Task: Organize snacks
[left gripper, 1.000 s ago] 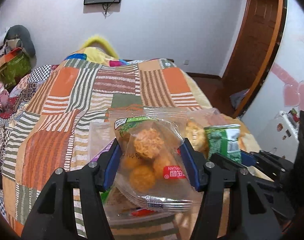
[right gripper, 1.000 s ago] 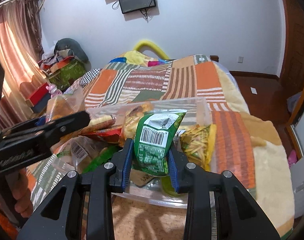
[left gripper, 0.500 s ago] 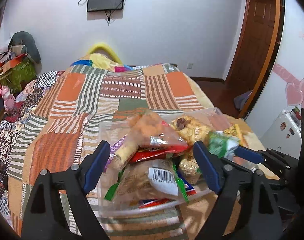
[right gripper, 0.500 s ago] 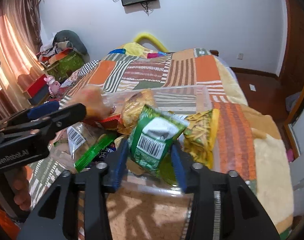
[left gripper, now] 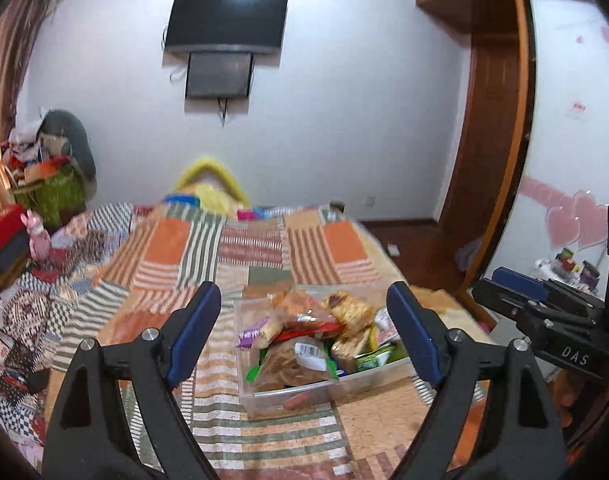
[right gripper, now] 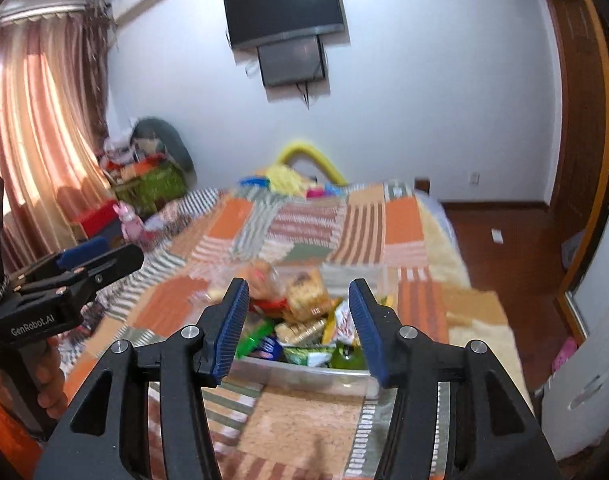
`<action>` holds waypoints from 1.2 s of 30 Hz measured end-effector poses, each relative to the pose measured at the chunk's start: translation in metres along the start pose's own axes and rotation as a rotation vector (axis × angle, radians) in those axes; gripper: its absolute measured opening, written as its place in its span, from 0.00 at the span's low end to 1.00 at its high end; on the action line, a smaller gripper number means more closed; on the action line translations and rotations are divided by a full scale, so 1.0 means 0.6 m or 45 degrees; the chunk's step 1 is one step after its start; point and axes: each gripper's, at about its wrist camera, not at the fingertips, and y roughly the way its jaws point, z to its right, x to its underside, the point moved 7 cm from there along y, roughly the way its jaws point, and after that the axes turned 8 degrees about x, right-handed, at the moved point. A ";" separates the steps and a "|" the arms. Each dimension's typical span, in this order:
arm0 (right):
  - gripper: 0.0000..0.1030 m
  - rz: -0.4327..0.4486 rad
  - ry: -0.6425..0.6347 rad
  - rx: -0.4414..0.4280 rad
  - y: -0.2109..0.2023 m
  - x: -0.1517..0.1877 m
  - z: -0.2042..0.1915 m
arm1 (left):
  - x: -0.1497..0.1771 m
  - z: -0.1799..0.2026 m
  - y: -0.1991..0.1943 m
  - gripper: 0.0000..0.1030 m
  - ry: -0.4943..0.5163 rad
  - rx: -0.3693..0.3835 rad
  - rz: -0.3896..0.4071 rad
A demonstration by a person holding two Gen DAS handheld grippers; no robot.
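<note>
Clear snack bin (left gripper: 304, 394) sits on the bed quilt (left gripper: 240, 248), near its foot edge, heaped w/ packets (left gripper: 304, 336). Left tool (left gripper: 302, 332) is spread wide, nothing in it; right tool (right gripper: 298, 326) is also apart and empty. The bin lies straight ahead of and below both, framed between each pair of blue pads. Its long axis runs roughly across the bed. Neither tool is clearly nearer; the right looks a bit more centred on the near wall.
</note>
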 end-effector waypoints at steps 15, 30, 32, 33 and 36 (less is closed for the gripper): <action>0.88 0.216 -0.027 0.063 -0.113 -0.012 -0.038 | 0.000 0.059 -0.145 0.99 0.102 -0.002 0.172; 1.00 0.255 -0.044 0.124 -0.144 0.002 -0.048 | 0.018 0.057 -0.170 1.00 0.090 0.011 0.178; 1.00 0.255 -0.043 0.125 -0.145 0.007 -0.050 | 0.018 0.057 -0.171 1.00 0.090 0.011 0.180; 1.00 0.255 -0.042 0.125 -0.145 0.006 -0.049 | 0.018 0.057 -0.171 1.00 0.086 0.012 0.180; 1.00 0.255 -0.039 0.122 -0.144 0.007 -0.049 | 0.019 0.058 -0.172 1.00 0.080 0.013 0.185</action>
